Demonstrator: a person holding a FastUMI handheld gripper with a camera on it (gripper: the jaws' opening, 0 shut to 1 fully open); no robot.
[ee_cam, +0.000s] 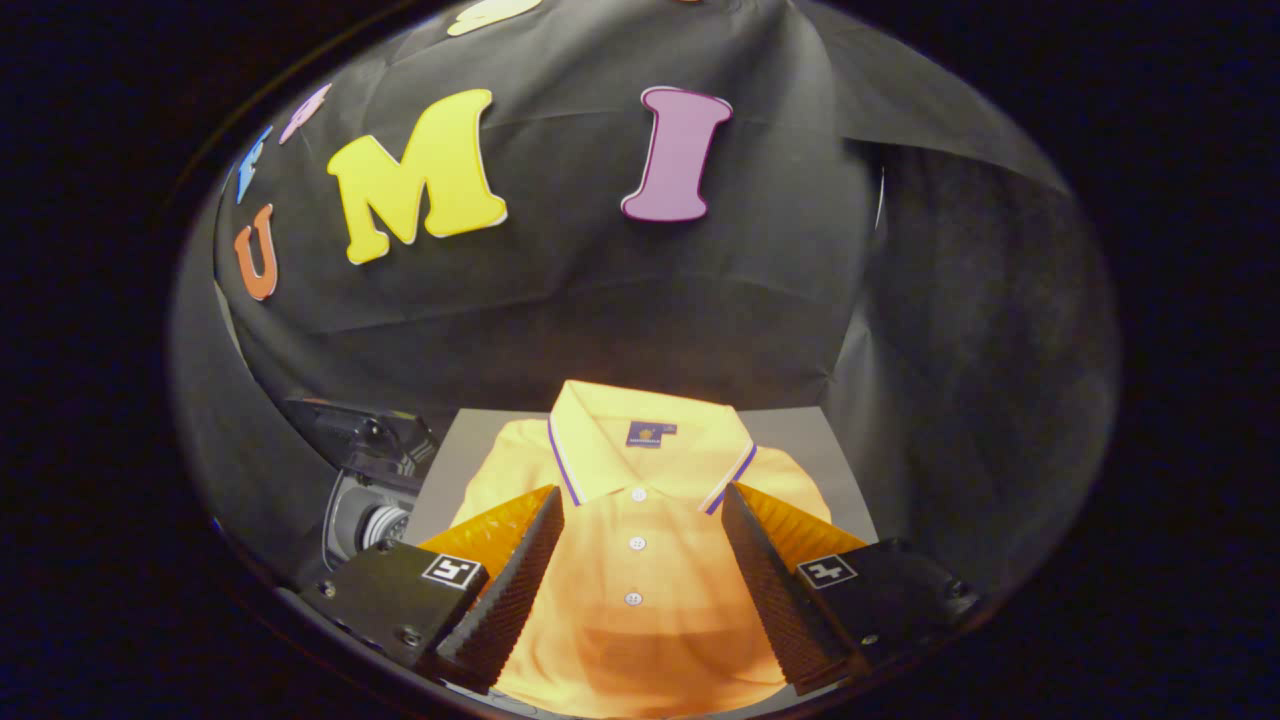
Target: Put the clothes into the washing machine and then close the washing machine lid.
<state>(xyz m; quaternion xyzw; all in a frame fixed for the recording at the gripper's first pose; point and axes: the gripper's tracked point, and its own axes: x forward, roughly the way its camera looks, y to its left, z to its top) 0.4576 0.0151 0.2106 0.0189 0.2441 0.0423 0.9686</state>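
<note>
Hand-held gripper hovers spread over the folded shirt; pinch deep, perhaps near the collar, gathering layers.

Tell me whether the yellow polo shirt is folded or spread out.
Folded. The shirt lies flat on the grey surface, collar up, placket buttoned, sleeves tucked away. The gripper jaws stand open over it.

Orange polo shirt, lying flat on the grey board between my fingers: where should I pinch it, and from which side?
Probably at the button placket just below the collar of the orange polo shirt. It lies flat, buttoned, collar away from you, so nothing stands up to grab. The gripper is open, its fingers straddling the chest; come straight down from above and close to bunch the doubled fabric there.
</note>
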